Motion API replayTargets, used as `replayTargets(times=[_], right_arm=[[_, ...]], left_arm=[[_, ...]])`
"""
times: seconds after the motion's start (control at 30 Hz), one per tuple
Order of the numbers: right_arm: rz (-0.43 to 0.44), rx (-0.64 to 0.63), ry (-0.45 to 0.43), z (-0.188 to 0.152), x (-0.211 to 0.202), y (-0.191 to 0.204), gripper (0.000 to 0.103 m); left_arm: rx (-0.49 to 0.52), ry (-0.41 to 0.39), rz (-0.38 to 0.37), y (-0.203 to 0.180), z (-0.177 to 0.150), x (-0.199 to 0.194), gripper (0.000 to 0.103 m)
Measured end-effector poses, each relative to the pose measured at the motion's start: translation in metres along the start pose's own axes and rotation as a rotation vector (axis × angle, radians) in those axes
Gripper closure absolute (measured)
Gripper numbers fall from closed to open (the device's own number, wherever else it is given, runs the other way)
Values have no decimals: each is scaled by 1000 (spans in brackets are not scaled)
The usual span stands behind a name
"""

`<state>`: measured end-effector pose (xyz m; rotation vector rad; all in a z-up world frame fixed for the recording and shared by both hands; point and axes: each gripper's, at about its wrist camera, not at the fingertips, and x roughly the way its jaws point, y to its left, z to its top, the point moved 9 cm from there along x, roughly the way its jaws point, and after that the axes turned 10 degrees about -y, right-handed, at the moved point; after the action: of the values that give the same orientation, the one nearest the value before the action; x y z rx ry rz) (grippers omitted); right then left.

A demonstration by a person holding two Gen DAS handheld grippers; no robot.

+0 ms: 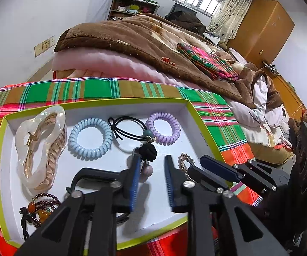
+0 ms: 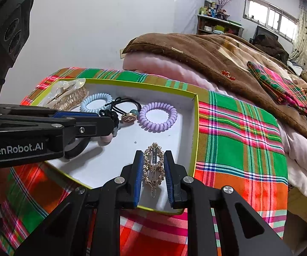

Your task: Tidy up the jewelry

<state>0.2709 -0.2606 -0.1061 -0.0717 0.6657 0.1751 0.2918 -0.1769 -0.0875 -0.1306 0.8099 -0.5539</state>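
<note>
A white tray [image 2: 193, 128] with a lime rim is seen on a plaid cloth [image 2: 238, 128]; inside it, toward 5 o'clock of its floor in the right wrist view, a gold barrette [image 2: 153, 166] lies flat, long axis along the fingers; the right gripper [image 2: 153, 155] is set astride it, tongs apart, pads just beside its filigree edges, though whether they touch cannot be told; nothing is clamped. The left gripper [image 1: 151, 160] is held over the tray's middle, tongs apart, a black flower tie [image 1: 148, 152] with pale beads at its 12 o'clock, not gripped. At 10 o'clock of the barrette lie a lilac coil [image 2: 158, 116], a blue coil [image 2: 95, 102] and a claw clip [image 2: 68, 95]. The barrette is judged light, rigid, thin, with delicate stones; a grip across the middle of its width is judged best, gently, since it may slide on the smooth floor.
</note>
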Motion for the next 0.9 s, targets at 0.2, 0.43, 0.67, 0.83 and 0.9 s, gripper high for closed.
replayTargets(times=[0.2,0.43,0.67,0.83,0.9], right_arm=[[4,24,-11,1,-4,-3,74],[9,63,-48,6,-23,-3,61],[-1,87,-89,6,-53,2,61],[-17,105,-134,5,-82,7,60],[-20,108,-149,5,-92,9,60]], left_arm=[[7,-11,-6,-3,3,-4,64],[25,-47,7,-10,6,-24,54],[44,-102,65,-11,4,-58,49],[55,-144,134,-8,-3,-84,47],[64,-158,165,-7,-7,-94,47]])
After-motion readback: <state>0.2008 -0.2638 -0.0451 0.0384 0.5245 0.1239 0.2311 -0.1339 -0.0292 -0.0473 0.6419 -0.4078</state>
